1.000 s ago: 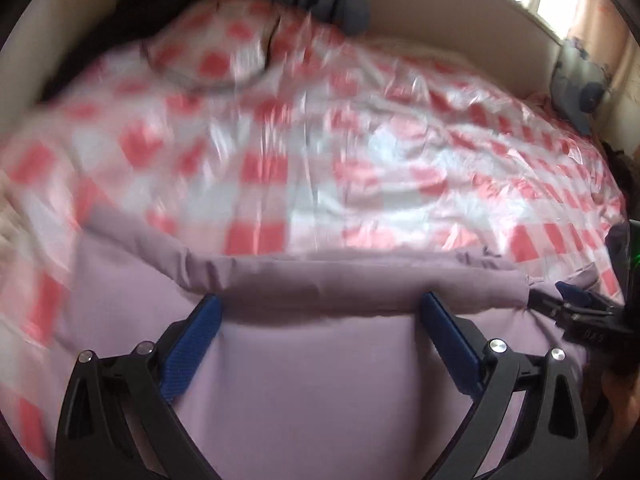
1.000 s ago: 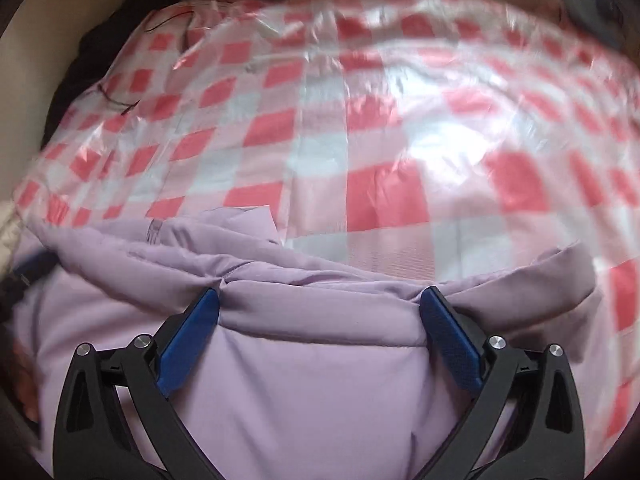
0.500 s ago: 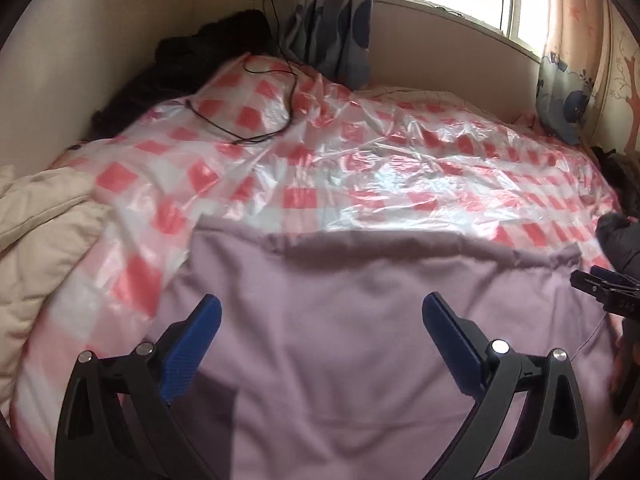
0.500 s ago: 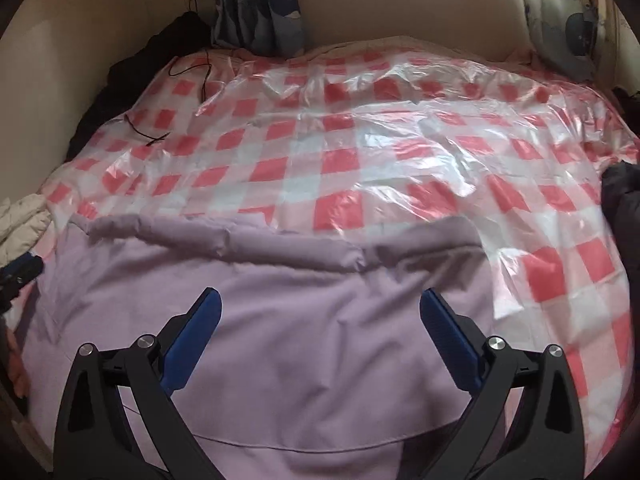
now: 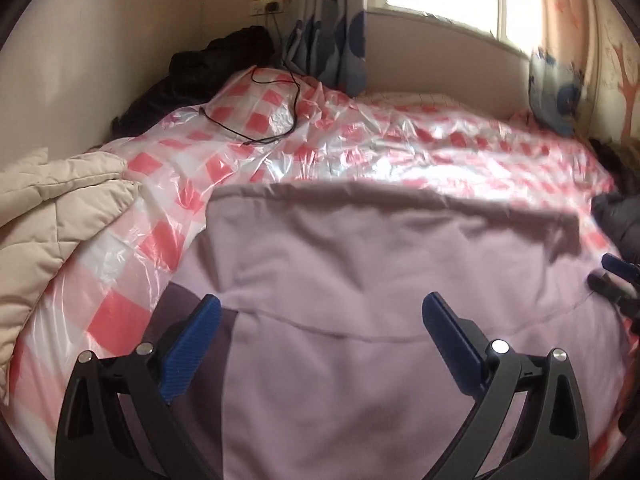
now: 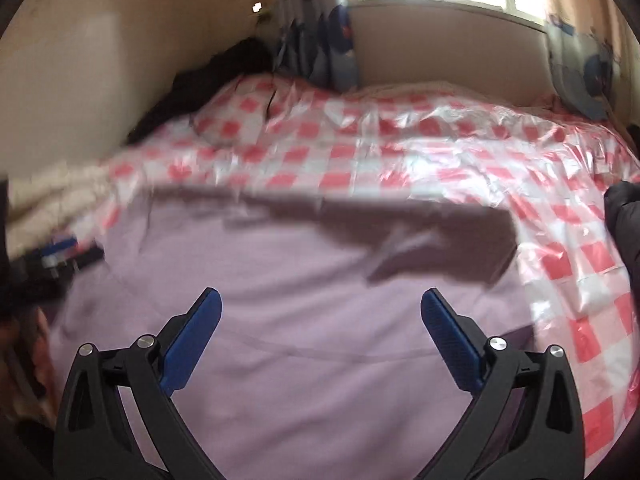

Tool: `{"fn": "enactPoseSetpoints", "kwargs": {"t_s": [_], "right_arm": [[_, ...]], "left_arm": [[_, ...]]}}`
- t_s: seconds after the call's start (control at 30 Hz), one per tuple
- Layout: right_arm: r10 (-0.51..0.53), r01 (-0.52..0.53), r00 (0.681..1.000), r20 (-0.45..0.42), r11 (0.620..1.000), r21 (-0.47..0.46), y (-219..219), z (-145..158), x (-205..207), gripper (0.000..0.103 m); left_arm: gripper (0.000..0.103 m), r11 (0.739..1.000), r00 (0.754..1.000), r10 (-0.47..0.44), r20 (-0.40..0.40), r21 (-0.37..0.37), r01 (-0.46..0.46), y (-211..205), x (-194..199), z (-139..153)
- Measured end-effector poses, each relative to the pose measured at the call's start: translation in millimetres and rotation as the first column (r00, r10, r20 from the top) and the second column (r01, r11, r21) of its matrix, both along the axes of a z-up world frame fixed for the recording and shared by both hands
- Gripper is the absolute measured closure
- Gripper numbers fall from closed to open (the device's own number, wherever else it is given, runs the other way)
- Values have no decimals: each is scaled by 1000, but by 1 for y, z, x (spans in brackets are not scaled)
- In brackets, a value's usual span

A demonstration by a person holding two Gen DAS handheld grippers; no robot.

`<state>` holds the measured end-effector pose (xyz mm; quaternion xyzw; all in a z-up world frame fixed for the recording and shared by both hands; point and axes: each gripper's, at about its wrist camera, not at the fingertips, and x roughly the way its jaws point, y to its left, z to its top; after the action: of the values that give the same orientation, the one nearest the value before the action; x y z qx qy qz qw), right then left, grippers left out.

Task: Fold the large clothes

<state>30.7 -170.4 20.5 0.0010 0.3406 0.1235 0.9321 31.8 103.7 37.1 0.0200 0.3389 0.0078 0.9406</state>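
Observation:
A large lilac garment [image 5: 360, 264] lies spread flat on the near part of a bed covered with a red-and-white checked plastic sheet [image 5: 360, 148]. Its far edge runs straight across the sheet. My left gripper [image 5: 320, 312] hovers open above the garment's near half, with nothing between its blue pads. The tip of my right gripper [image 5: 614, 280] shows at the garment's right edge. In the blurred right wrist view, my right gripper [image 6: 320, 308] is also open over the lilac garment [image 6: 300, 280], and the left gripper [image 6: 60, 256] shows at the left edge.
A beige quilted coat [image 5: 52, 220] is heaped at the bed's left side. Dark clothes [image 5: 216, 60] lie at the back left by the wall, and a black cable [image 5: 280, 120] trails over the sheet. Another dark garment [image 5: 620, 216] sits at the right. Curtains and a window stand behind.
Both grippers have drawn back and lifted away from the garment's rolled far edge. That edge now lies flat, farther off. Both stayed open.

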Motion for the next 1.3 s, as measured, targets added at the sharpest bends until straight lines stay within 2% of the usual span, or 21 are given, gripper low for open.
{"fn": "enactPoseSetpoints", "kwargs": {"t_s": [0.03,0.07,0.13,0.2,0.27,0.33,0.4,0.5,0.57,0.6,0.63,0.67,0.77,0.87,0.93,1.0,1.07,1.1,1.13,1.23,1.3], "right_arm": [[20,-25,995,-98,998,-55,10,-32,9,6],[34,-42,991,-128,998,-54,11,-46,11,6],[5,-10,991,-136,999,-31,7,-33,9,6],[-1,6,996,-85,999,53,4,-8,7,6],[12,-12,1000,-6,999,35,20,25,12,6],[48,-49,999,18,999,14,44,46,33,6],[61,-60,998,14,998,-19,68,51,60,6],[39,-44,996,-74,997,-64,99,28,117,6],[4,-30,984,-177,989,-142,107,-21,150,6],[9,-40,972,-235,991,-129,109,-43,157,6],[9,-39,967,-255,993,-113,106,-52,159,6],[9,-37,967,-254,994,-105,106,-49,161,6],[41,-64,962,-269,995,-78,98,-25,146,6],[83,-95,980,-178,994,-60,81,8,97,6],[67,-78,988,-140,994,-73,61,18,62,6],[1,-10,995,-102,996,-89,33,13,30,6],[-52,35,985,-166,994,-105,17,-19,21,6],[-18,-3,978,-208,995,-99,11,-46,22,6],[-6,-10,986,-169,996,-93,9,-49,16,6],[4,-22,982,-189,995,-96,11,-26,12,6],[-20,14,996,-88,997,-71,1,-1,-9,6]], "left_arm": [[6,1000,999,-11,-49,4,11,-1,5,-10],[6,1000,996,-18,-84,10,19,0,8,-16],[6,999,997,-16,-70,30,18,0,-4,-12],[6,999,999,-29,-27,44,30,0,-15,-2],[6,999,1000,-14,5,44,13,0,-23,3],[6,1000,1000,11,18,11,-11,3,-26,4],[6,999,999,34,31,-9,-34,7,-27,0],[6,998,998,52,-19,-35,-52,15,-18,-19],[6,998,999,47,-22,-48,-48,17,-19,-24],[6,999,1000,30,1,-46,-30,16,-20,-23],[6,999,1000,24,9,-29,-24,14,-21,-22],[6,1000,1000,23,-1,-17,-23,13,-20,-24],[6,999,999,31,-20,-24,-32,14,-20,-27],[6,999,1000,27,-16,-26,-28,13,-25,-24],[6,999,1000,19,-12,-27,-19,10,-29,-22],[6,1000,1000,8,-1,-24,-8,6,-33,-19],[6,1000,1000,-6,17,-8,6,-2,-37,-17],[6,1000,1000,-14,22,-6,14,-5,-38,-16],[6,999,999,-34,33,-7,34,-11,-39,-14],[6,998,996,-55,73,-13,56,-24,-45,-5],[6,997,993,-76,88,-24,78,-32,-48,-2]]}}
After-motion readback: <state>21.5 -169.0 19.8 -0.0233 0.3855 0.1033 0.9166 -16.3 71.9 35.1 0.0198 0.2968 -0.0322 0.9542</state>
